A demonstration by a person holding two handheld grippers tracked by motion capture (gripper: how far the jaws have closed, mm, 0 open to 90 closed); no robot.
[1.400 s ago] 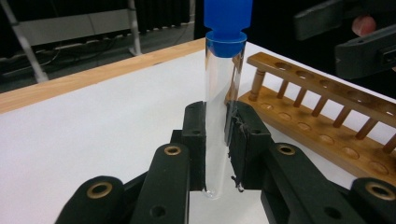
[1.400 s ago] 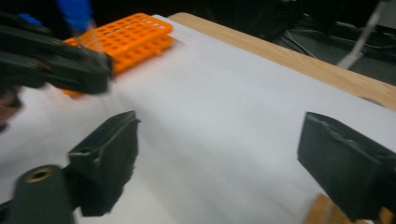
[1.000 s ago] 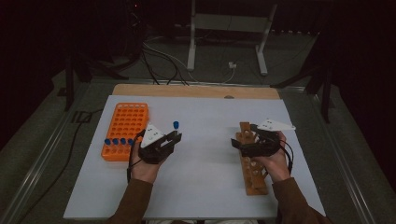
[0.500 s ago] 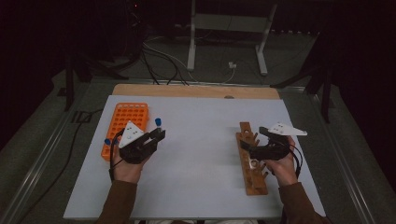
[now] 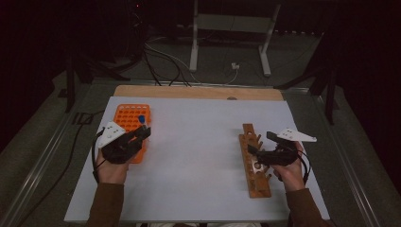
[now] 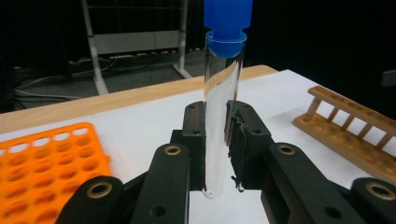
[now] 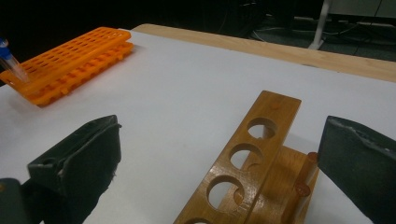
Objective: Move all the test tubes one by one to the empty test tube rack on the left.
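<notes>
Item 1. Left gripper [image 5: 142,133]: held at the table's 9 o'clock side, over the near end of the orange rack. Jaws clamped on a clear glass test tube [image 6: 219,116]; the pads grip its lower body, the rounded bottom showing just below them. The tube stands upright in the jaws, blue stopper [image 6: 227,23] at 12 o'clock, probably so that it can be lowered straight into a hole.

Item 2. Test tube, seen from the high view [image 5: 141,120]: carried above the orange rack, not seated in any hole, so far as can be judged.

Item 3. Orange plastic tube rack [image 5: 127,115]: a grid of round holes, lying flat on the white sheet at 9 o'clock; the holes visible beside the left gripper are empty. It seems the likely destination for the tube.

Item 4. Right gripper [image 5: 257,152]: at the table's 3 o'clock side, over the wooden rack. Jaws spread wide and holding nothing; in the right gripper view they stand apart on either side of the rack's top board [image 7: 252,144], apparently poised to steady it or to fetch from it.

Item 5. Wooden test tube rack [image 5: 254,182]: long and narrow, running from 12 to 6 o'clock, with a row of round holes and drying pegs along one side. The holes seen between the right jaws are empty.

Item 6. White table sheet [image 5: 198,142]: bears both racks, well apart from each other; a bare wooden edge [image 5: 198,92] runs along the far side.
</notes>
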